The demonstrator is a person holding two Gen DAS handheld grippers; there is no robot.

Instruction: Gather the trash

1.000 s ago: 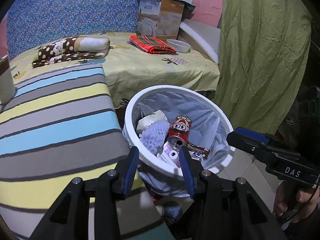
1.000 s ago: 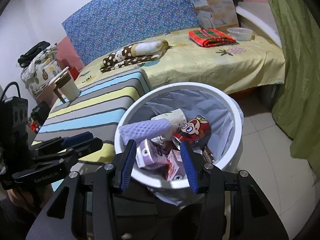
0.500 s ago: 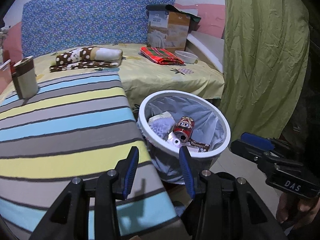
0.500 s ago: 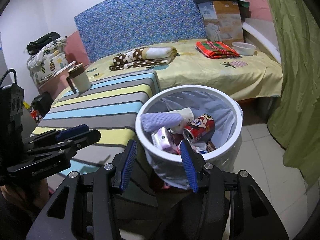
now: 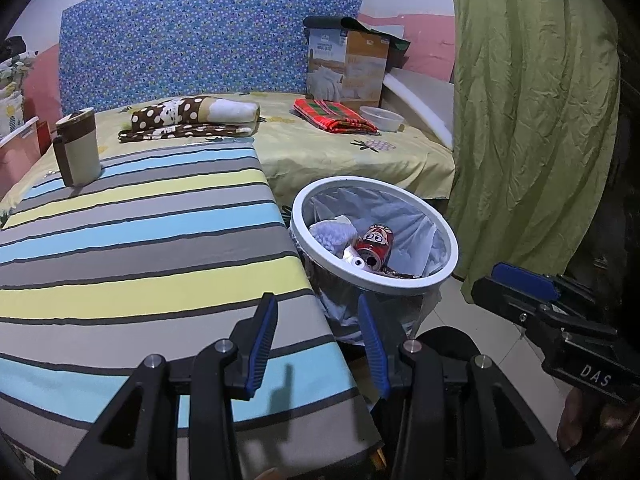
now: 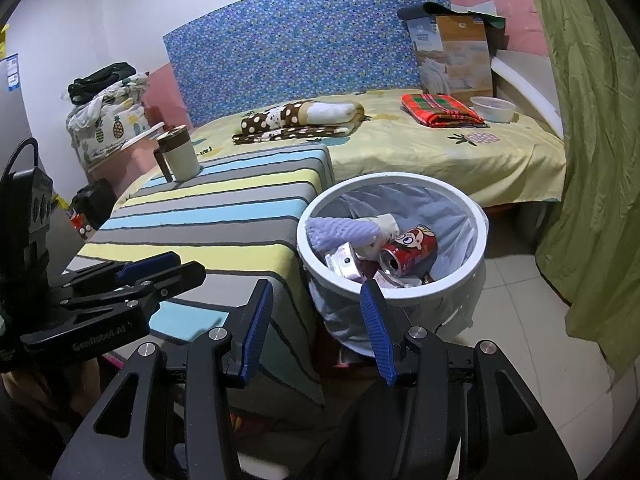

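Note:
A white-rimmed trash bin [image 5: 448, 240] [image 6: 476, 216] with a grey liner stands on the floor beside the striped table [image 5: 140, 248] [image 6: 224, 216]. It holds a red cartoon can [image 5: 375, 243] [image 6: 412, 249], a purple cloth [image 5: 332, 234] [image 6: 340, 232], small cartons [image 6: 345, 260] and wrappers. My left gripper [image 5: 318, 344] is open and empty over the table's near corner, short of the bin. My right gripper [image 6: 318, 332] is open and empty, back from the bin. The right gripper shows in the left view [image 5: 532, 300], the left one in the right view [image 6: 160, 272].
A brown-and-cream mug [image 5: 78, 146] [image 6: 178, 156] stands on the striped table's far end. The bed [image 5: 340, 148] behind carries folded blankets, a red plaid cloth [image 5: 334, 115], a white bowl [image 5: 382, 118] and a cardboard box [image 5: 346, 66]. A green curtain [image 5: 528, 120] hangs right of the bin.
Both grippers have pulled back and up from directly above the bin. The bin now looks smaller and farther, and more of the striped table and mug show.

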